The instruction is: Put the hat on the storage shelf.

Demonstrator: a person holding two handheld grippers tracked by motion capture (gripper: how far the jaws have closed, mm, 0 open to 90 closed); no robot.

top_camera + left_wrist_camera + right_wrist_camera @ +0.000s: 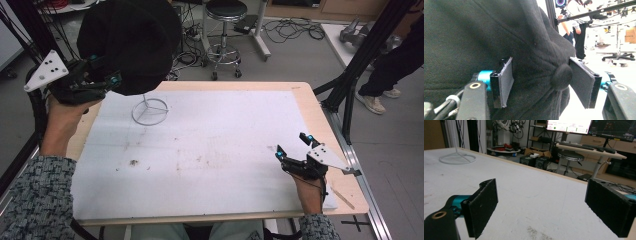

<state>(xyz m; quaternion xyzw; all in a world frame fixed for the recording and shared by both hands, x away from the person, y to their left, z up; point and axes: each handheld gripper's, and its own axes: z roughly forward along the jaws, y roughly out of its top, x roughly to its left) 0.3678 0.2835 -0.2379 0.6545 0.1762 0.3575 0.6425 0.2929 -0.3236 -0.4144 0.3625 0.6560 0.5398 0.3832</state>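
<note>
At the upper left of the high view, the left gripper is raised above the table's far left corner, right against the black cap. The cap sits on top of a white wire stand, whose ring base rests on the white mat in the upper left part of the table. In the left gripper view, the cap covers most of the frame. Its top button is between the two jaws, close to the right pad, and the left pad lies against the cloth. The jaws are spread apart and do not squeeze the cap, so the grip is released.

At the lower right of the high view, the right gripper rests low over the mat near the table's right edge. Its jaws are wide apart with nothing between them, well apart from the cap.
</note>
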